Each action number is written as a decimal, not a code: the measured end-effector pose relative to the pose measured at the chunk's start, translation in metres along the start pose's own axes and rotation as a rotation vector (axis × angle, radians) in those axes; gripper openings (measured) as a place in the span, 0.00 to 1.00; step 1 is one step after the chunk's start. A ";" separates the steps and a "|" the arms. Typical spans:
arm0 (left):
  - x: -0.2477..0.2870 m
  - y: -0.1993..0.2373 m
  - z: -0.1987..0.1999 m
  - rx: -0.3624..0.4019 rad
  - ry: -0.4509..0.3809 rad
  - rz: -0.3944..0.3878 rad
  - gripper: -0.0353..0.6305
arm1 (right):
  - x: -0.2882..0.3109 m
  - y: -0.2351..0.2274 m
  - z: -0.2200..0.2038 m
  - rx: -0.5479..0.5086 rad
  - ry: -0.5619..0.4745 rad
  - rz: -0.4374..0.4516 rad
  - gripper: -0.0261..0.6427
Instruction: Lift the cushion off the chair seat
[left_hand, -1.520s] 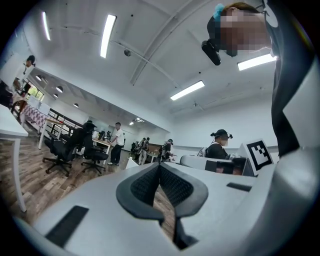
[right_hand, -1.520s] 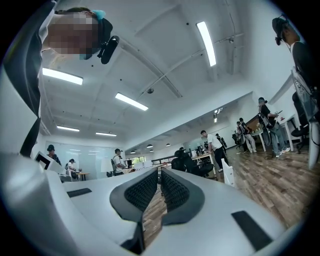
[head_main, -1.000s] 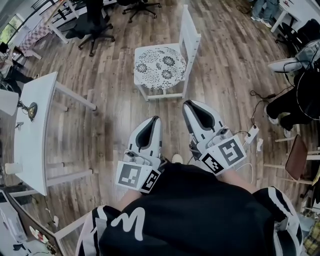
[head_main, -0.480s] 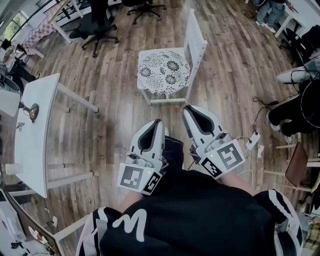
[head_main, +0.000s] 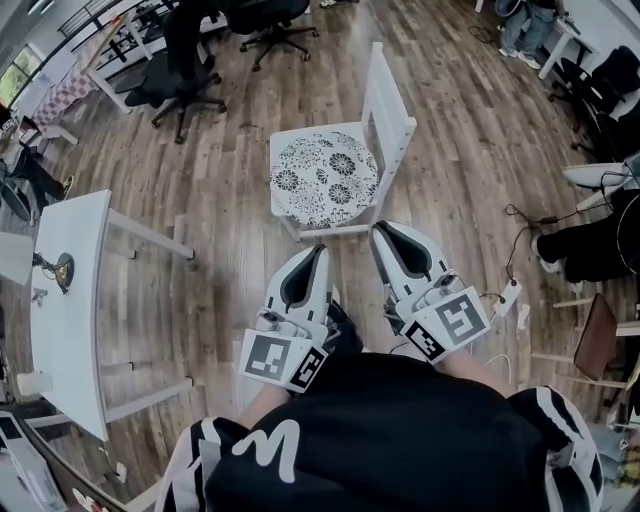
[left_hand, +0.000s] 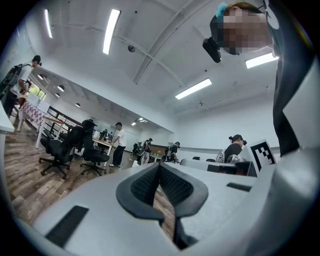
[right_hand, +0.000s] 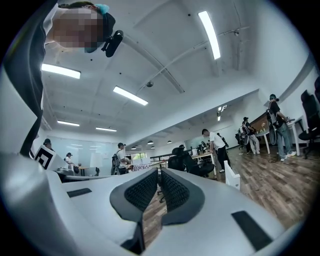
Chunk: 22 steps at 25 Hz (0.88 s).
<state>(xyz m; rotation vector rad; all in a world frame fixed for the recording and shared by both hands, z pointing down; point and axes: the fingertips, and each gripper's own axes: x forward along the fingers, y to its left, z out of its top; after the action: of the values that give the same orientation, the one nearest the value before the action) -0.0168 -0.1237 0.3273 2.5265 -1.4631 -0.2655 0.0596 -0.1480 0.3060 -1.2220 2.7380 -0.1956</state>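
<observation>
A round cushion (head_main: 325, 180) with a black-and-white flower pattern lies on the seat of a white wooden chair (head_main: 392, 105) in the head view. Both grippers are held level above the wood floor, just short of the seat's near edge and touching nothing. My left gripper (head_main: 316, 250) points at the seat's front, its jaws shut and empty; in the left gripper view its tips (left_hand: 160, 167) meet. My right gripper (head_main: 383, 232) is beside it, near the seat's right corner, also shut and empty (right_hand: 159, 172). The chair's white back (right_hand: 231, 177) shows in the right gripper view.
A white table (head_main: 70, 290) stands at the left. Black office chairs (head_main: 185, 60) are beyond the white chair. A power strip with a cable (head_main: 505, 290) lies on the floor at the right, near a seated person's legs (head_main: 590, 245). Several people stand in the background.
Both grippers have moved forward together toward the chair, still shut. Their tips now almost reach the seat's near edge, where a stretch of floor lay between before.
</observation>
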 end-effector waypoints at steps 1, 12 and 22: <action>0.008 0.007 0.003 0.002 -0.001 -0.003 0.06 | 0.010 -0.005 0.001 0.003 -0.002 -0.002 0.09; 0.072 0.086 0.028 -0.006 0.016 -0.025 0.06 | 0.107 -0.035 0.000 0.019 0.013 -0.019 0.09; 0.103 0.147 0.028 -0.028 0.045 -0.037 0.06 | 0.172 -0.050 -0.016 0.040 0.022 -0.044 0.09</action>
<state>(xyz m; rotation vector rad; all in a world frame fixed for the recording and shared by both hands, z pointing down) -0.0956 -0.2872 0.3349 2.5231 -1.3872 -0.2311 -0.0199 -0.3084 0.3180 -1.2773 2.7138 -0.2690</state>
